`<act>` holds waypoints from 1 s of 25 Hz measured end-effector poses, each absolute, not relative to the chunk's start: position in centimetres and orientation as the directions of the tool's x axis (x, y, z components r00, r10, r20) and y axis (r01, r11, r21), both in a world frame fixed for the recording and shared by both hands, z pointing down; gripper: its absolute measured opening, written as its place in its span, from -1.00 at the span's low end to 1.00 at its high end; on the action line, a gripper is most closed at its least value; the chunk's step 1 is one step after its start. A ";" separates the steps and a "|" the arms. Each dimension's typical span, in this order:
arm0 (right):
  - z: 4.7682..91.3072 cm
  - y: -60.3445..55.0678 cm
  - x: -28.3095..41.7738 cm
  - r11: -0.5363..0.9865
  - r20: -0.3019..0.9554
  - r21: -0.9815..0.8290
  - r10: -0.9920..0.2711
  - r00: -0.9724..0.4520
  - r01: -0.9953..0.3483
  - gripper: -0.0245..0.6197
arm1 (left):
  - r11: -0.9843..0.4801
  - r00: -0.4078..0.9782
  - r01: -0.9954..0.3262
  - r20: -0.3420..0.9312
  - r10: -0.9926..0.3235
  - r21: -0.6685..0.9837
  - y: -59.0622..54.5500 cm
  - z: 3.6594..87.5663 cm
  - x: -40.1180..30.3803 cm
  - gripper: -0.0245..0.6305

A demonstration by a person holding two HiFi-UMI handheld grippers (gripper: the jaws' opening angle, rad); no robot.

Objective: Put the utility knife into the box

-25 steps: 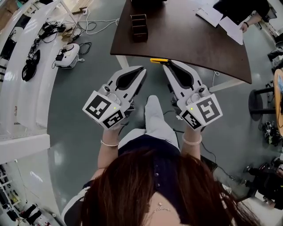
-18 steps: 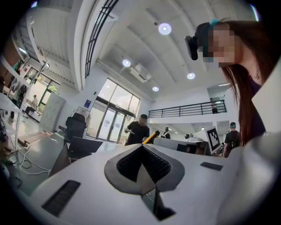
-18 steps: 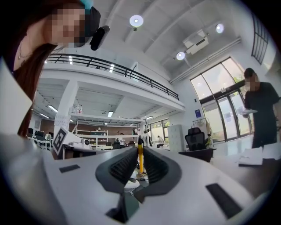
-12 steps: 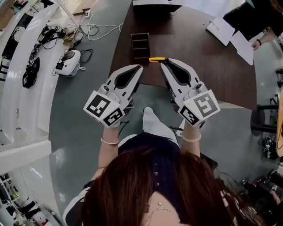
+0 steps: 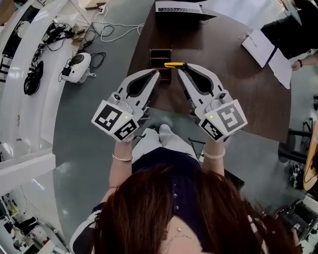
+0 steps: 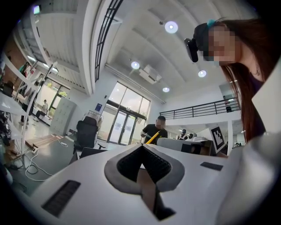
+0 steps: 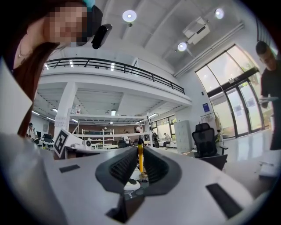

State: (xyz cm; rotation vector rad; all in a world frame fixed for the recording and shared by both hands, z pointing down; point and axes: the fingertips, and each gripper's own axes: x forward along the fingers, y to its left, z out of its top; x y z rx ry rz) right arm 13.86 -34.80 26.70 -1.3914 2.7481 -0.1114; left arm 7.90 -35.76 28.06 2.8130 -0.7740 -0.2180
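Note:
In the head view my right gripper (image 5: 180,68) is shut on a yellow utility knife (image 5: 174,64), which sticks out leftward from its tip over the dark table (image 5: 233,84). The knife hangs just in front of a small dark compartment box (image 5: 160,55) near the table's left edge. My left gripper (image 5: 157,74) is shut with nothing in it, its tip close beside the knife. Both grippers point upward. In the right gripper view the knife (image 7: 140,157) stands as a thin yellow strip between the pads. The left gripper view shows the knife (image 6: 153,137) just past its closed tips.
A laptop (image 5: 180,10) lies at the table's far edge and papers (image 5: 271,50) at the right, near a seated person (image 5: 293,30). A white bench (image 5: 30,94) with cables and a white device (image 5: 78,66) lies to the left. My own legs are below the grippers.
Both grippers have moved forward from in front of the table edge to over it. The knife tip now sits right by the box. Both stay shut.

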 end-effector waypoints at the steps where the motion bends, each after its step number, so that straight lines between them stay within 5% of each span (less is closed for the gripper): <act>1: 26.7 -35.4 13.8 0.586 -0.015 -0.093 -0.810 -0.587 -0.805 -0.76 | -0.840 0.854 -0.482 -0.082 -0.514 0.248 -36.4 28.0 7.9 -0.92; 25: 47.1 -42.5 15.5 0.417 0.319 -0.330 -0.795 -0.516 -0.847 -0.76 | -0.786 0.887 -0.449 0.103 -0.450 0.425 -43.5 43.8 10.1 -0.92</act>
